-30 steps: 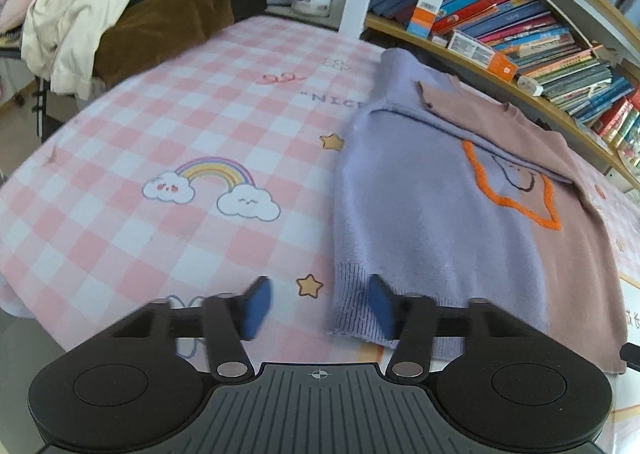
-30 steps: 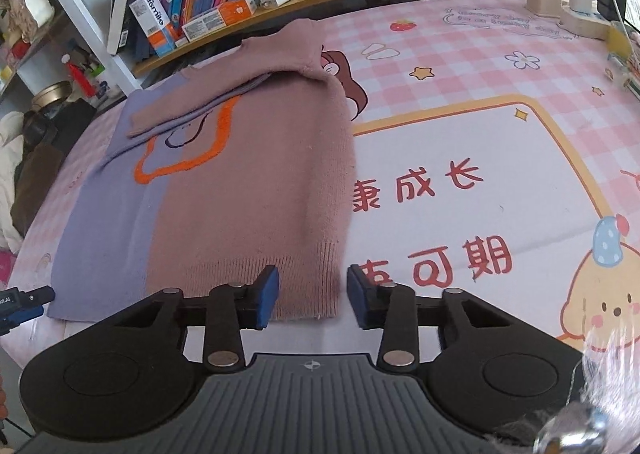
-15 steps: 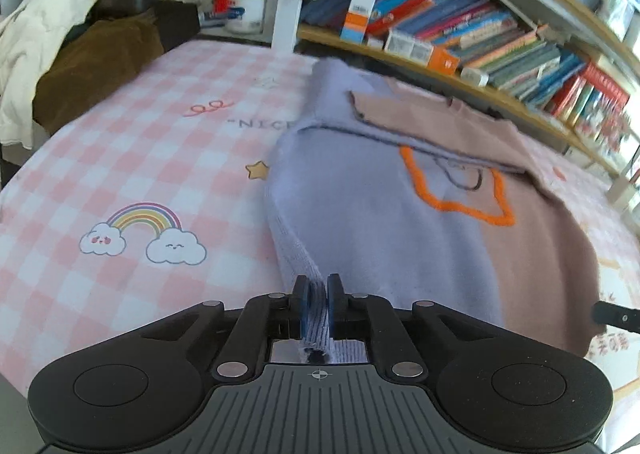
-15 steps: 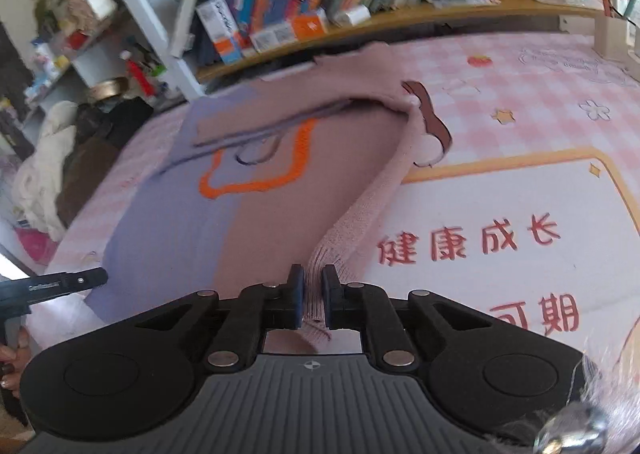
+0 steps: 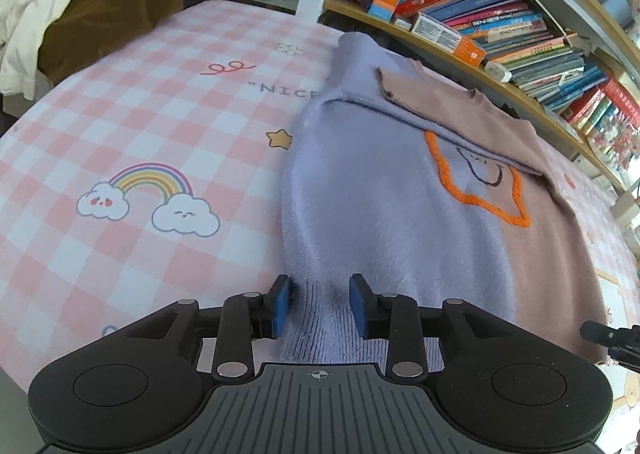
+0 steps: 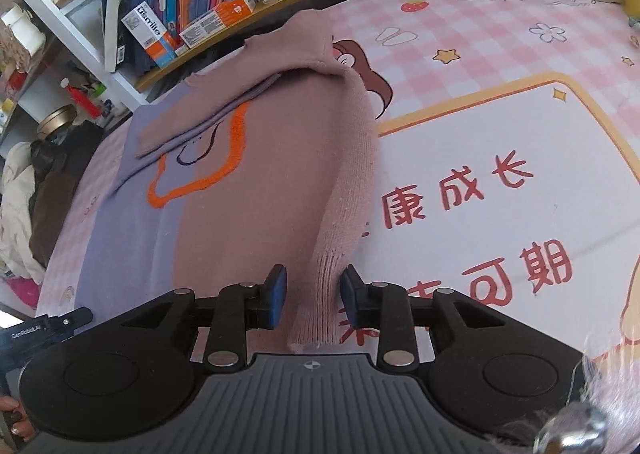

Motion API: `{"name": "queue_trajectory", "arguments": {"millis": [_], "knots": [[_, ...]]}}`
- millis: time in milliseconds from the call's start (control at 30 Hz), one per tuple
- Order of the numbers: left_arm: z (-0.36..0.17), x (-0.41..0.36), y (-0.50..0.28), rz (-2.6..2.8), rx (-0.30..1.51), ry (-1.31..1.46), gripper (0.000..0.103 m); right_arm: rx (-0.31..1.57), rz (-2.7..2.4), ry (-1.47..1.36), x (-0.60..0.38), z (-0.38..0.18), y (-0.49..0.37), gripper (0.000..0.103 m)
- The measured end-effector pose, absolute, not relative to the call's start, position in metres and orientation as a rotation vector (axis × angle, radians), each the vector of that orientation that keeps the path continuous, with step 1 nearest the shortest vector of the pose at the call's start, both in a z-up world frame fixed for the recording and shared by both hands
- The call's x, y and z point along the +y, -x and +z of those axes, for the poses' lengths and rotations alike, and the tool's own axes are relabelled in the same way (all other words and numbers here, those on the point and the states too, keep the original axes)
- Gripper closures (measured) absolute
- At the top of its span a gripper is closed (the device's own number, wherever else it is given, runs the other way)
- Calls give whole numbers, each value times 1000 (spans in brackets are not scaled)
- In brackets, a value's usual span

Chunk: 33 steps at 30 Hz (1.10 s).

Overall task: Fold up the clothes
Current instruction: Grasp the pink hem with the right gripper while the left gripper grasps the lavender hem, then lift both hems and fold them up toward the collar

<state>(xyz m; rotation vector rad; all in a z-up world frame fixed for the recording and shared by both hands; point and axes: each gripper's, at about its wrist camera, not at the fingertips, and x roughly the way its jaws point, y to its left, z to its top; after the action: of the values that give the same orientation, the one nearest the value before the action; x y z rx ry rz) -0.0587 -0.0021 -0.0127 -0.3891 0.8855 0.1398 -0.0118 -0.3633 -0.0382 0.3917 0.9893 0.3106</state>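
The sweater's hem is hidden where it passes behind the left gripper's body, and likewise the hem corner under the right gripper. Part of a printed girl on the tablecloth is covered by the sweater's shoulder. The book spines are too small to be read (mostly). A shiny object is cut off and blurred.

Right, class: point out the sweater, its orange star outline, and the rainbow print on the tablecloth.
sweater (image 5: 380, 222): left wrist view, on the lilac front panel.
orange star outline (image 5: 486, 210): left wrist view, on the lower stitched edge.
rainbow print (image 5: 150, 180): left wrist view, on the top of the arch.
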Motion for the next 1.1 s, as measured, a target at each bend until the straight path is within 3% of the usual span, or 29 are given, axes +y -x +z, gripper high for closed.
{"name": "queue_trajectory", "arguments": {"millis": [33,100,133,167,633,1100], "knots": [[-13,-2,59,135,881,390,72,995,317,-397,-363,-39,12,87],[-15,0,59,110,864,415,76,1006,329,-407,-363,-40,12,93],[-17,2,60,98,861,434,90,1011,335,-410,-364,-41,12,94],[-18,5,61,92,862,457,95,1012,339,-412,-365,-41,13,95],[-8,9,106,77,855,574,97,1012,395,-434,-396,-21,57,95],[-5,-6,180,65,920,592,97,1128,458,-454,-431,-17,105,95]]}}
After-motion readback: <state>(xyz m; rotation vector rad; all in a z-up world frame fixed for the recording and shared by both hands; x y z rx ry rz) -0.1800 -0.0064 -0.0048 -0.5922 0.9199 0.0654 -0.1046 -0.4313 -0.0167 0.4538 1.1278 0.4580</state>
